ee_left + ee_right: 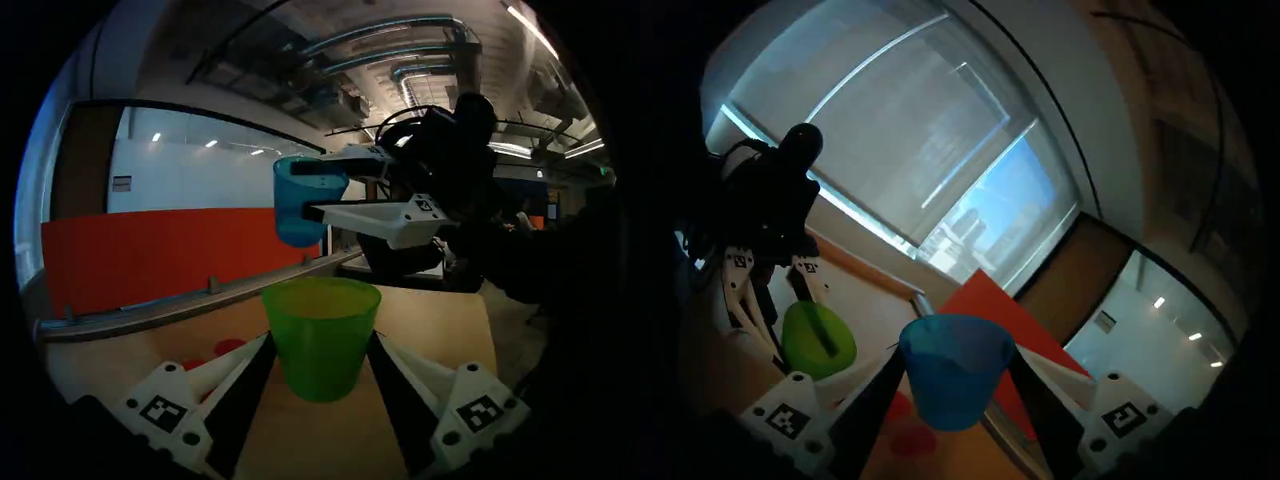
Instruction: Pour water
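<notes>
**Blue cup up over green**

Left gripper [320, 364] clamps the green cup [322, 336] over the wooden table [432, 320]. Right gripper [956, 384] has both fingers squeezing the blue cup [954, 364], held higher, just beyond green's rim.

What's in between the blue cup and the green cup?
Nothing, just air: in the left gripper view the blue plastic cup hangs apart above the green plastic cup.

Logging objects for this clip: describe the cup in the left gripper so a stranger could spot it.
In front of the long orange wall stands a wooden table. Over it, the left gripper clamps the green cup between its white fingers. It alone is green; the blue cup sits higher, in the right gripper.
</notes>
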Demonstrator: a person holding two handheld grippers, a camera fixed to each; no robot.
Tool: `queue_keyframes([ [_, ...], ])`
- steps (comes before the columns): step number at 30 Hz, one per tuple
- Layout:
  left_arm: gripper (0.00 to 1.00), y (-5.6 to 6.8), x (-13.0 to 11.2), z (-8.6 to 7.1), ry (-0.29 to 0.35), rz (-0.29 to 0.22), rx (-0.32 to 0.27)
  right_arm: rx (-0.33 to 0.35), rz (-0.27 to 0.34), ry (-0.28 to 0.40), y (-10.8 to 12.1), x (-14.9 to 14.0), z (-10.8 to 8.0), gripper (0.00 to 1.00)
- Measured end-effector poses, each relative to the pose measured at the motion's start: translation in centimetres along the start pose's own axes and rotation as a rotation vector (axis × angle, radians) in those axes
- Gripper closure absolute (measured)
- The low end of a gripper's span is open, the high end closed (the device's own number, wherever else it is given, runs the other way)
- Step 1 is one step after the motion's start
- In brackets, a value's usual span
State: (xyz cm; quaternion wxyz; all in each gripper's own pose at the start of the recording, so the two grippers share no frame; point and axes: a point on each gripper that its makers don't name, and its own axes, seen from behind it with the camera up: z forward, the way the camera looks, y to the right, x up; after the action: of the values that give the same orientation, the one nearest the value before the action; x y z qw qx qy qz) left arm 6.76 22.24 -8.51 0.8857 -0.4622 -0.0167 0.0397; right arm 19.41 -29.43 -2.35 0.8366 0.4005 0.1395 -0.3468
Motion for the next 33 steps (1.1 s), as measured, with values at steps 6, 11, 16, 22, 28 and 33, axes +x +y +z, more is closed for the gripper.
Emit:
queue_keyframes([
  [6, 0.21, 0.4, 0.0, 0.1, -0.002, 0.01, -0.003, -0.006, -0.064, 0.016, 0.1, 1.1, 0.0, 0.09],
  [11, 0.21, 0.3, 0.0, 0.2, -0.002, 0.012, 0.001, -0.007, -0.109, 0.014, 0.1, 1.5, 0.0, 0.09],
  [16, 0.21, 0.2, 0.0, 0.3, -0.003, 0.007, 0.002, -0.007, -0.143, 0.013, -0.1, 1.8, 0.1, 0.09],
  [22, 0.21, -0.1, -0.1, 0.6, -0.004, 0.005, 0.007, -0.007, -0.181, 0.016, 0.0, 2.0, 0.4, 0.09],
  [28, 0.21, -0.6, 0.0, 0.8, 0.0, 0.001, 0.014, -0.001, -0.216, 0.016, 0.0, 2.1, 0.7, 0.09],
  [33, 0.21, -0.9, 0.2, 0.9, 0.002, -0.003, 0.014, 0.004, -0.235, 0.016, 0.0, 2.1, 1.0, 0.09],
])
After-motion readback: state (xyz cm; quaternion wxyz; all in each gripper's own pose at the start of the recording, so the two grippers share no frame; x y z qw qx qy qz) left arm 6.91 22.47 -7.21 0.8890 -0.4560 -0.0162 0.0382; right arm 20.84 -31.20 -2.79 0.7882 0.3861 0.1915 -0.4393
